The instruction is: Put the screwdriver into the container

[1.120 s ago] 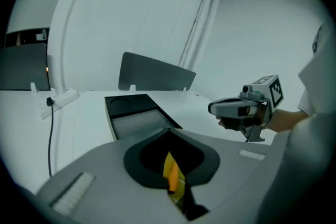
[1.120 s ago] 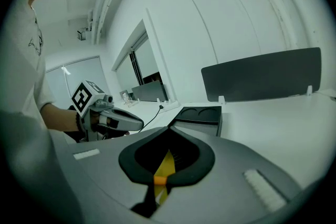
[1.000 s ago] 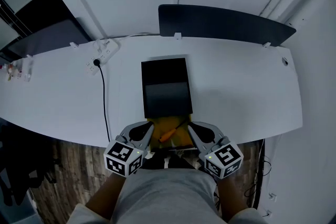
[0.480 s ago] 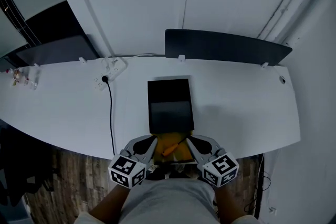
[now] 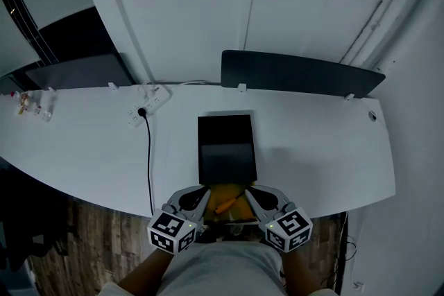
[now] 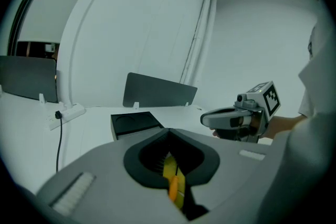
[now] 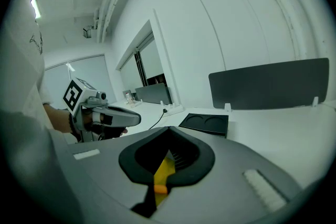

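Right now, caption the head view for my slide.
Left tongs and right tongs flank the screwdriver near the black container.

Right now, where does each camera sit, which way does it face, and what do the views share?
Head view: on the person's head, facing steeply down at the white desk; left gripper, right gripper and grey shirt show.
Left gripper view: on that gripper, facing along its shut jaws; the right gripper shows at right.
Right gripper view: likewise, shut jaws; the left gripper shows at left.
Shared: all see the black container and orange screwdriver.
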### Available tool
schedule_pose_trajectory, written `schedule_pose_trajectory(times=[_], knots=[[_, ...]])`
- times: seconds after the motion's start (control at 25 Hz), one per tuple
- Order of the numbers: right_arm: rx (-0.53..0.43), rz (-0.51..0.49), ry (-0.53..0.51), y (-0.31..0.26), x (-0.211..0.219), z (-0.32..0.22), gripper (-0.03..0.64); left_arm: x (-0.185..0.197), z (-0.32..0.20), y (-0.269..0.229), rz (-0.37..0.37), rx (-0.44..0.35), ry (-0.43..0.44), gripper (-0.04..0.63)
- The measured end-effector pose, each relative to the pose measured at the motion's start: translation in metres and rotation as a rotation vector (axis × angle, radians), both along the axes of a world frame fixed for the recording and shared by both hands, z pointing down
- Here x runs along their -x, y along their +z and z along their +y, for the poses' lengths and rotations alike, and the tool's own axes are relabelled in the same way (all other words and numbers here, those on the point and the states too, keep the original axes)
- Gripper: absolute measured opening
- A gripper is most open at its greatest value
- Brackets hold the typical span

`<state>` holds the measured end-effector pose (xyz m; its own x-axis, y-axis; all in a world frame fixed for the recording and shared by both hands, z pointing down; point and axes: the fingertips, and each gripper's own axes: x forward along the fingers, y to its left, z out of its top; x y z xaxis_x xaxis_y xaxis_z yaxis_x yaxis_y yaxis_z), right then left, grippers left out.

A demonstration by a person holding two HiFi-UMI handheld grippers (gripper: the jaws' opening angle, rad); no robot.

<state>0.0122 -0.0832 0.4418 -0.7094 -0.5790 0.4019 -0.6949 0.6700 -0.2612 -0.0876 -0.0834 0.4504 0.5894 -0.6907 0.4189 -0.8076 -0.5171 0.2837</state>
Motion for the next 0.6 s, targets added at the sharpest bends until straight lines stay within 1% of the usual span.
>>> schedule_pose_trajectory(times=[0.16,0.6], knots=[[0.000,0.000,-0.001,0.0001,-0.0005,-0.0005,0.014,-0.0001,-0.0013,0.0010,0.002,0.013,-0.006,0.002],[0.003,0.004,-0.013,0.0007,-0.0006,-0.0010,0.014,-0.0055,-0.0002,-0.0014,-0.024,0.008,0.027,0.002]])
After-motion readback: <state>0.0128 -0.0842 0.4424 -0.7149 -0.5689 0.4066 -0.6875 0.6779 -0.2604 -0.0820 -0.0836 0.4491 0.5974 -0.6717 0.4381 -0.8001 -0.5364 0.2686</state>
